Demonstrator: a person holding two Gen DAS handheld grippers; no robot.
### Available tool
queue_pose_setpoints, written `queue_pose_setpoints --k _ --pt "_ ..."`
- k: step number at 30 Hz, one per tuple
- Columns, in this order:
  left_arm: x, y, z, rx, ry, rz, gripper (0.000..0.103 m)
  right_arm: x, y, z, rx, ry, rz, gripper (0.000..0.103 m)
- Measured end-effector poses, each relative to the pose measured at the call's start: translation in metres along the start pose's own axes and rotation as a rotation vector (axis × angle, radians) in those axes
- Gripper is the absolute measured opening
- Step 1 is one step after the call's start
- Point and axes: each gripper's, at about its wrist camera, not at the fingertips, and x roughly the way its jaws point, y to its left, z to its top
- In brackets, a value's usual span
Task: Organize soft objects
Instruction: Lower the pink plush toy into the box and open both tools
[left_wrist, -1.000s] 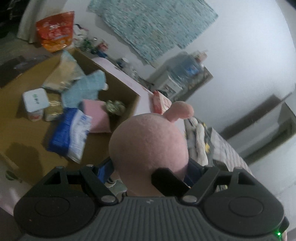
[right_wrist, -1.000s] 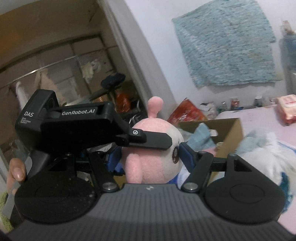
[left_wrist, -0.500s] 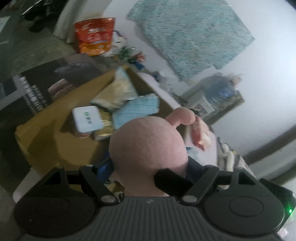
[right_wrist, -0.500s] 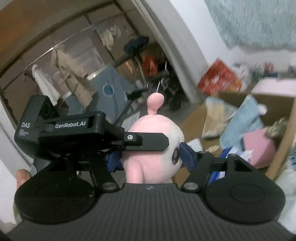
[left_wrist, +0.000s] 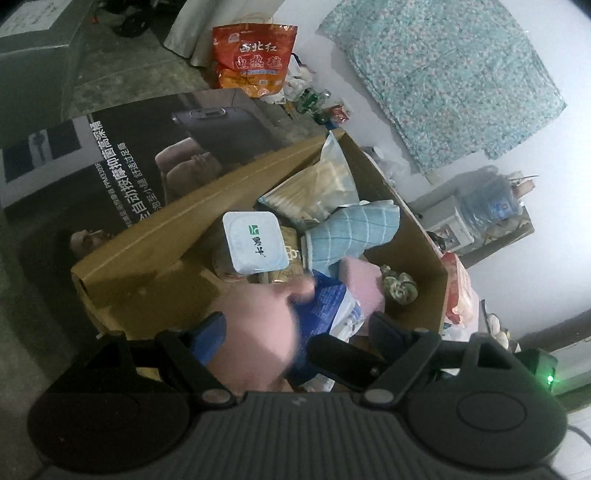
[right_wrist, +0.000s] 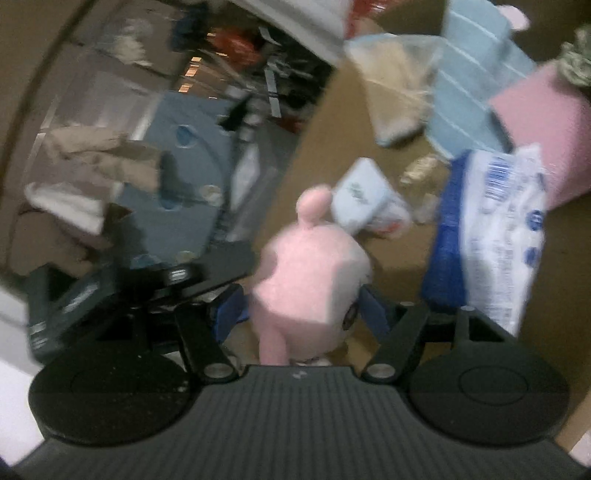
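A pink plush toy (right_wrist: 310, 273) with one stubby ear hangs over an open cardboard box (left_wrist: 177, 229). My right gripper (right_wrist: 301, 310) has its blue pads against the toy's sides, and its jaws are opening. In the left wrist view the toy (left_wrist: 258, 332) is blurred and lies against the left pad only. My left gripper (left_wrist: 295, 328) is opening, and its right pad stands apart from the toy. The box holds a blue towel (left_wrist: 351, 232), a pink block (left_wrist: 362, 280), a blue-and-white pack (right_wrist: 491, 236), a white-lidded tub (left_wrist: 255, 243) and a clear bag (left_wrist: 317, 188).
A dark printed carton (left_wrist: 129, 158) lies beside the box on the floor. An orange-red bag (left_wrist: 255, 55) leans near the wall. A patterned cloth (left_wrist: 443, 74) hangs on the wall above a water bottle (left_wrist: 491, 199). A camouflage ball (left_wrist: 400, 288) sits in the box corner.
Both grippers swung over the box and tipped downward. The toy slid left and down between the left gripper's jaws, while it kept its place between the right gripper's pads.
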Motion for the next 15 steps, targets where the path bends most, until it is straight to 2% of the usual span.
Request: queue_pose_setpoints --k 9,15 --pt "-0.012 -0.008 -0.001 0.051 -0.067 0.023 0.084 0.026 0.002 -0.004 -0.068 0.037 -0.135 0.066" --pt "-0.026 -0.008 0.0 0.061 -0.118 0.022 0.084 0.042 0.006 -0.009 -0.164 0.089 -0.199 0.044"
